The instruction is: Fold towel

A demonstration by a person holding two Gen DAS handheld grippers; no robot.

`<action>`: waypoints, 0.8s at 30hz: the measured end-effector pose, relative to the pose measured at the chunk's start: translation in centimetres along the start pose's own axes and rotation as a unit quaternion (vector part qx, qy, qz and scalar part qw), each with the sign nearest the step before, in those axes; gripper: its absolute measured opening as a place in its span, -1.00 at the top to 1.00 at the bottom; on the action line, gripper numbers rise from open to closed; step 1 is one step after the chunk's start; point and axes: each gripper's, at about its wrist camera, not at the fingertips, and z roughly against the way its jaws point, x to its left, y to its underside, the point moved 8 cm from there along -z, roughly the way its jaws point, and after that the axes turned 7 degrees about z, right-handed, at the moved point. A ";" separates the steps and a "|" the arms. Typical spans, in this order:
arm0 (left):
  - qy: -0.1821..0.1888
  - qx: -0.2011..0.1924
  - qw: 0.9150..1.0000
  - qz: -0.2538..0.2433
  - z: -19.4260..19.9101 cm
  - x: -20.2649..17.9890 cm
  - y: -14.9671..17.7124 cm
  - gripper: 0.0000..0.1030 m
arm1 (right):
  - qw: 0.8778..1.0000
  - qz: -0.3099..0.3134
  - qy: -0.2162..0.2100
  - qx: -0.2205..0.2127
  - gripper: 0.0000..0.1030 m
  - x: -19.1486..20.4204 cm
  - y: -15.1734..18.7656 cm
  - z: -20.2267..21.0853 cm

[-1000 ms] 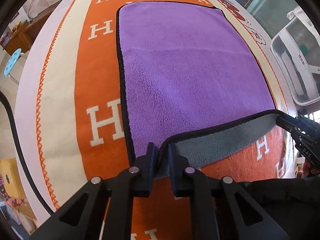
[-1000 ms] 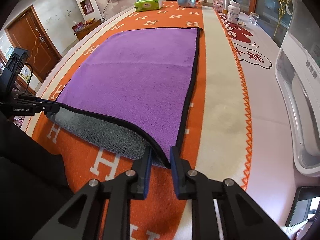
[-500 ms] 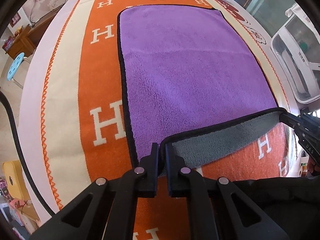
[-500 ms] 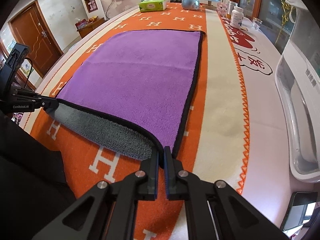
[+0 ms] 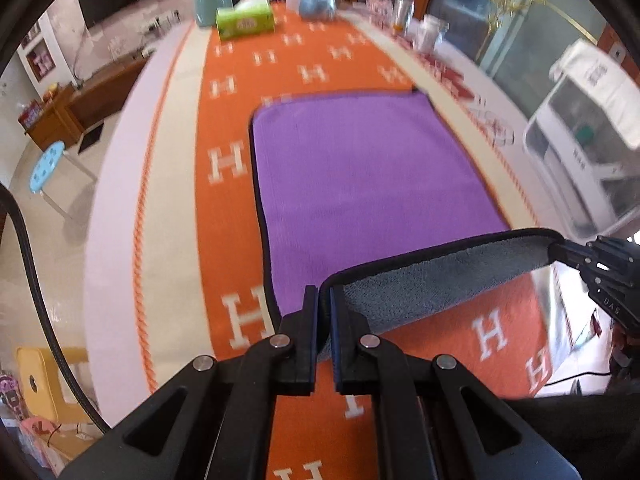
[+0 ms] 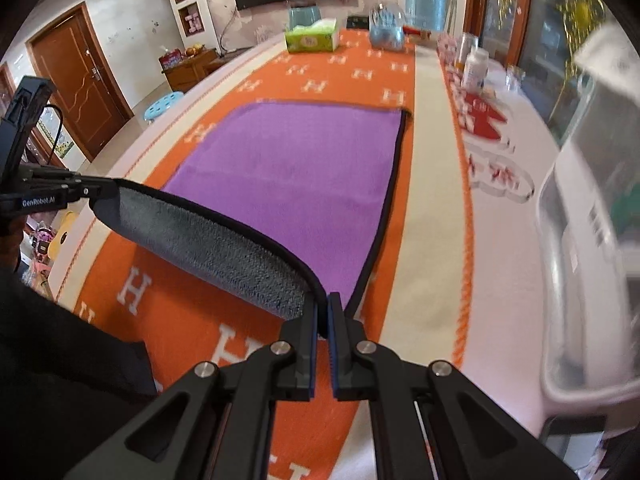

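A purple towel (image 5: 360,176) with a black hem and a grey underside lies on the orange H-patterned tablecloth (image 5: 224,80); it also shows in the right wrist view (image 6: 296,176). My left gripper (image 5: 324,300) is shut on the towel's near left corner. My right gripper (image 6: 323,308) is shut on the near right corner. The near edge hangs lifted between them with the grey underside (image 6: 208,248) facing me. The right gripper shows at the right of the left wrist view (image 5: 560,248), and the left gripper at the left of the right wrist view (image 6: 100,192).
A green tissue box (image 6: 312,38), a blue glass globe (image 6: 386,26) and bottles (image 6: 474,66) stand at the table's far end. A white appliance (image 5: 588,136) sits to the right. A blue stool (image 5: 46,166) and a wooden door (image 6: 80,76) are on the left.
Both grippers have risen with the towel's near corners, so the near edge now hangs higher above the table and more of the room shows. The jaws closed tighter on the hem.
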 end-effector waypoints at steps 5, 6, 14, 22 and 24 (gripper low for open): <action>-0.006 -0.049 0.999 -0.008 2.7 -0.2 -4.4 0.93 | 0.999 0.007 0.019 -0.038 0.92 -1.2 -3.7 1.5; -0.008 -0.056 0.998 -0.008 2.9 -0.3 -5.3 0.93 | 0.998 0.007 0.025 -0.052 0.92 -1.6 -4.8 1.8; -0.010 -0.125 0.992 -0.007 4.4 -0.1 -11.8 0.93 | 0.990 0.003 0.056 -0.127 0.92 -4.5 -11.2 1.9; -0.019 -0.157 0.987 0.004 1.5 0.7 -16.9 0.93 | 0.984 -0.003 0.077 -0.160 0.92 -6.8 -15.0 -0.7; -0.019 -0.160 0.987 0.010 0.7 0.9 -17.7 0.93 | 0.982 0.000 0.086 -0.166 0.92 -7.3 -15.9 -1.7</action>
